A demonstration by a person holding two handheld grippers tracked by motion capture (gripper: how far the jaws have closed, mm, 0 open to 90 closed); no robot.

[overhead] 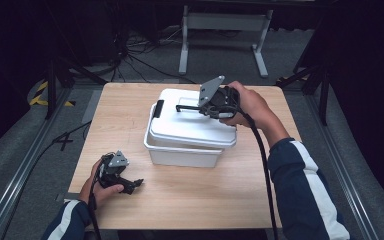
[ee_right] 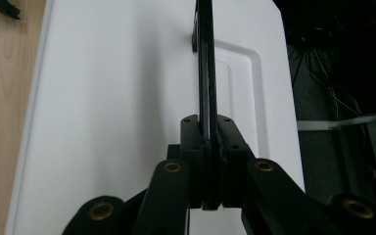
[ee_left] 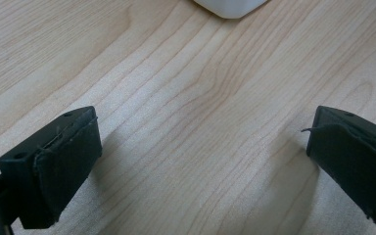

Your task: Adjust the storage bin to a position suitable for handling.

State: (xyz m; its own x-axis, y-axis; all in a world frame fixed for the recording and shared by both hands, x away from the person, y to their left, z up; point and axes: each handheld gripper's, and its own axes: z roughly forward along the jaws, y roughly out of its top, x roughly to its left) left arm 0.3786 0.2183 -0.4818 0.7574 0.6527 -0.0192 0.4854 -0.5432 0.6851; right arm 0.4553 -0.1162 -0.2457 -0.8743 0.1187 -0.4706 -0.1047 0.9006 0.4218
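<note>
A white plastic box [overhead: 180, 152] stands in the middle of the wooden table [overhead: 125, 125]. Its white lid [overhead: 190, 125] sits askew on top, overhanging toward the right, with a black latch [overhead: 158, 108] at its left end. My right gripper [overhead: 202, 106] is over the lid, shut on the lid's thin black handle [overhead: 186, 107]. In the right gripper view the jaws [ee_right: 205, 142] clamp that handle [ee_right: 204, 58] above the lid [ee_right: 117, 98]. My left gripper [overhead: 137, 184] rests low at the table's front left, open. Between its pads [ee_left: 63, 161] lies bare wood, and the box's corner [ee_left: 230, 7] shows ahead.
Bare wood surrounds the box on all sides, widest at the front. Beyond the table's far edge stand a grey table frame [overhead: 225, 30] and loose cables [overhead: 135, 55] on the floor. Metal rails [overhead: 25, 165] run along both sides.
</note>
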